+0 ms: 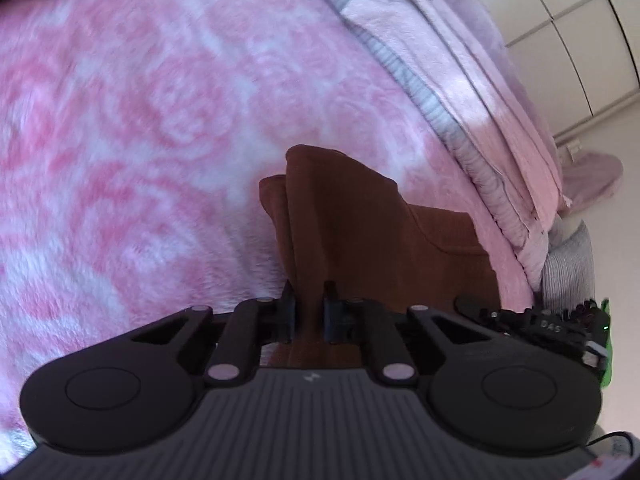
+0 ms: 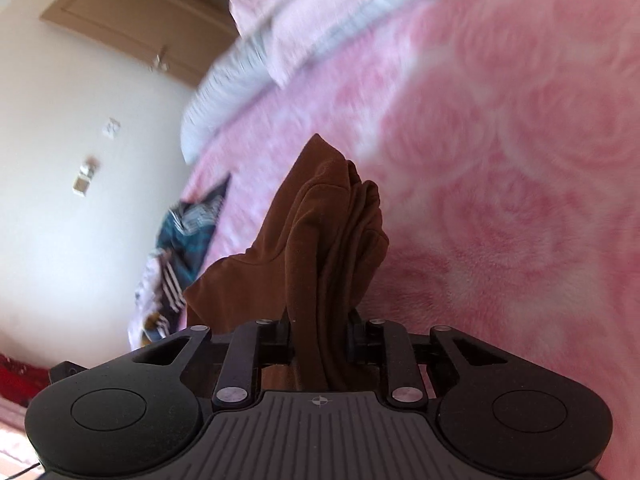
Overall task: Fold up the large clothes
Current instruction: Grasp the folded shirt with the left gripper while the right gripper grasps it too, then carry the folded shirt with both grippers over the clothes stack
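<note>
Holding: the brown garment (image 1: 340,236) is pinched in both claws and hangs bunched above the bed.
Left claw (image 1: 310,300): narrow, its jaws closed on a thin fold of the brown cloth.
Right claw (image 2: 320,320): closed on a thicker, twisted bundle of the same garment (image 2: 320,240), so its jaws stand a little wider.
Place of garment: raised over the pink rose-pattern blanket (image 1: 140,120), near the side of the bed where the folded lilac covers (image 1: 480,92) are piled.
Step, as I judge it: the garment is lifted by two points, probably to spread it before the first fold.
Next move: it calls for drawing the two claws apart to make the cloth tight, then lowering it flat on the blanket.
Edges: the bed's edge is close on the side of the pile; beyond it are the floor and the white wardrobe doors (image 1: 580,40).
Open room: the wide middle of the blanket is free; another garment, dark blue with stripes (image 2: 184,248), lies well apart near the far edge.
</note>
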A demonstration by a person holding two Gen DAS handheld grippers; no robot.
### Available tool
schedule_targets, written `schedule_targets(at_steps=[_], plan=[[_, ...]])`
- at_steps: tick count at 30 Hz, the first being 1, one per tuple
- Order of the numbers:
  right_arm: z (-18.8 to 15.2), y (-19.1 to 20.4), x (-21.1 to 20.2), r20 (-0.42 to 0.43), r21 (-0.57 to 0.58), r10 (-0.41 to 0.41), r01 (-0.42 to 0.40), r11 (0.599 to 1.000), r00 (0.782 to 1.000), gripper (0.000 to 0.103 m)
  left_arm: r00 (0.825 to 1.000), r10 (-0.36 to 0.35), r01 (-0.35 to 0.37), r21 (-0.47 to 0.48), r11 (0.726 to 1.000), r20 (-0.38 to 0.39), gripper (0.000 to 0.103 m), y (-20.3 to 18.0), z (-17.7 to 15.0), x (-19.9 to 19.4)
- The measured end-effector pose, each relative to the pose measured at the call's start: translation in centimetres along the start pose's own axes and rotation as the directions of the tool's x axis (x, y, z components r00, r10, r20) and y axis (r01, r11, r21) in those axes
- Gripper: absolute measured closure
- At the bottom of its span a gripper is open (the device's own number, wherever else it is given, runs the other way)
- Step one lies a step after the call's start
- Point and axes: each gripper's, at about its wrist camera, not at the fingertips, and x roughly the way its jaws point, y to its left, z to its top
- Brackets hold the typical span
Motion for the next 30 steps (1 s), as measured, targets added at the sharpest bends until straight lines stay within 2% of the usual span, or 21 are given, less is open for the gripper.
schedule_targets(at_steps=[3,6,10,15,20,23,26,28,30], plan=[[-0.7,2.7,-5.5,0.092,0.031,-0.009,0.006,1.0,0.996,0.085,1.0,-0.018,0.017,0.084,0.996,0.006,0.095,-3.8,0.6,-2.5],[-1.3,5.3,-12.3,0.197,0.065,-0.034,0.022,0.998,0.98,0.085,0.998,-0.062,0.062,0.155,0.986,-0.002,0.095,-9.3,1.5,-5.4],[-2.2,7.2,-21.6,0.33,0.132,-0.095,0.054,0.99,0.939,0.085,0.99,-0.131,0.143,0.278,0.95,-0.06,0.095,-18.7,1.9,-7.6],[-4.3,6.9,-32.0,0.45,0.237,-0.197,0.096,0.967,0.871,0.085,0.96,-0.233,0.275,0.369,0.888,-0.155,0.095,-29.7,-0.4,-7.6],[-5.4,2.8,-41.4,0.512,0.337,-0.295,0.127,0.933,0.807,0.084,0.916,-0.278,0.386,0.451,0.805,-0.288,0.095,-40.5,-5.3,-4.0],[-4.2,-1.6,-47.9,0.532,0.362,-0.327,0.139,0.922,0.781,0.084,0.893,-0.296,0.435,0.484,0.759,-0.338,0.095,-47.5,-9.6,-0.8],[-2.0,-6.4,-54.6,0.543,0.366,-0.338,0.146,0.919,0.769,0.084,0.881,-0.317,0.46,0.484,0.744,-0.351,0.095,-54.6,-14.1,2.8],[-0.1,-8.8,-58.9,0.545,0.361,-0.349,0.162,0.918,0.763,0.084,0.878,-0.32,0.463,0.463,0.756,-0.355,0.095,-59.5,-17.2,5.0],[2.1,-11.2,-62.8,0.548,0.346,-0.347,0.172,0.923,0.761,0.084,0.878,-0.324,0.465,0.462,0.755,-0.353,0.095,-64.7,-19.9,7.0]])
